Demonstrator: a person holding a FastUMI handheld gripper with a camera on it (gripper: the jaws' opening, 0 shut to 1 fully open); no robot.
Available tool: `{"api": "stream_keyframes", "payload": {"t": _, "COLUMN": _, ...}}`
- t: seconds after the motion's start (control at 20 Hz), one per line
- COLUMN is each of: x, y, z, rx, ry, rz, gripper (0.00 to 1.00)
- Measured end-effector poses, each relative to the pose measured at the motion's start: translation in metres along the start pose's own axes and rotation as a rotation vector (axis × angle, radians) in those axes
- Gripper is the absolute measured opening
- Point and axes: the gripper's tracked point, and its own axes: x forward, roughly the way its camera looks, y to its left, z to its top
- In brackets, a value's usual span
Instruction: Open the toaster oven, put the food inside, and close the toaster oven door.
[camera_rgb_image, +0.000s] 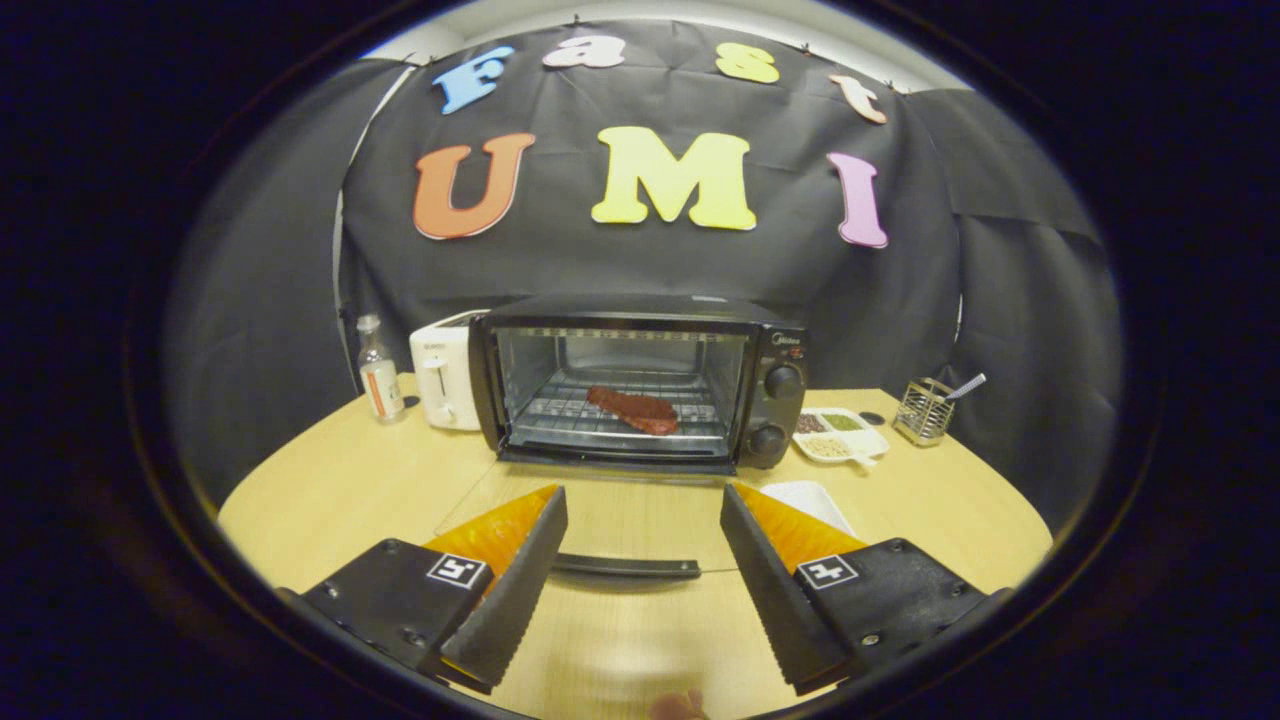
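Observation:
A black toaster oven (640, 380) stands at the back of the wooden table with its glass door (600, 515) folded down flat toward me. A dark red piece of meat (633, 409) lies on the wire rack inside. The door's black handle (625, 567) runs crosswise between my two fingers. My gripper (643, 515) is open and low over the table, its fingers on either side of the handle, nothing pressed between them.
A white toaster (443, 378) and a small bottle (380, 382) stand left of the oven. To its right are a divided dish of spices (838, 434), a wire holder (923, 411) and a white tray (812, 502) partly behind my right finger.

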Motion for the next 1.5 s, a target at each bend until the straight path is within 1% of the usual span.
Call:
{"api": "stream_keyframes", "payload": {"t": 0.15, "x": 0.002, "y": 0.005, "z": -0.034, "rx": -0.01, "ry": 0.052, "rz": -0.005, "gripper": 0.99}}
{"api": "stream_keyframes", "payload": {"t": 0.35, "x": 0.008, "y": 0.007, "z": -0.073, "rx": 0.038, "ry": 0.165, "rz": -0.027, "gripper": 1.0}}
{"api": "stream_keyframes", "payload": {"t": 0.4, "x": 0.01, "y": 0.009, "z": -0.08, "rx": 0.059, "ry": 0.191, "rz": -0.021, "gripper": 1.0}}
{"api": "stream_keyframes", "payload": {"t": 0.55, "x": 0.021, "y": 0.023, "z": -0.098, "rx": 0.106, "ry": 0.267, "rz": 0.038, "gripper": 1.0}}
{"api": "stream_keyframes", "payload": {"t": 0.65, "x": 0.028, "y": 0.028, "z": -0.104, "rx": 0.111, "ry": 0.31, "rz": 0.054, "gripper": 1.0}}
{"api": "stream_keyframes", "payload": {"t": 0.75, "x": 0.031, "y": 0.03, "z": -0.1, "rx": 0.112, "ry": 0.308, "rz": 0.062, "gripper": 0.99}}
{"api": "stream_keyframes", "payload": {"t": 0.95, "x": 0.036, "y": 0.021, "z": -0.102, "rx": 0.118, "ry": 0.309, "rz": 0.001, "gripper": 0.99}}
{"api": "stream_keyframes", "payload": {"t": 1.1, "x": 0.04, "y": 0.026, "z": -0.097, "rx": 0.117, "ry": 0.298, "rz": 0.029, "gripper": 0.99}}
{"api": "stream_keyframes", "payload": {"t": 1.25, "x": 0.045, "y": 0.014, "z": -0.086, "rx": 0.087, "ry": 0.262, "rz": -0.003, "gripper": 0.99}}
{"api": "stream_keyframes", "payload": {"t": 1.5, "x": 0.055, "y": 0.004, "z": -0.053, "rx": 0.135, "ry": 0.206, "rz": -0.014, "gripper": 0.99}}
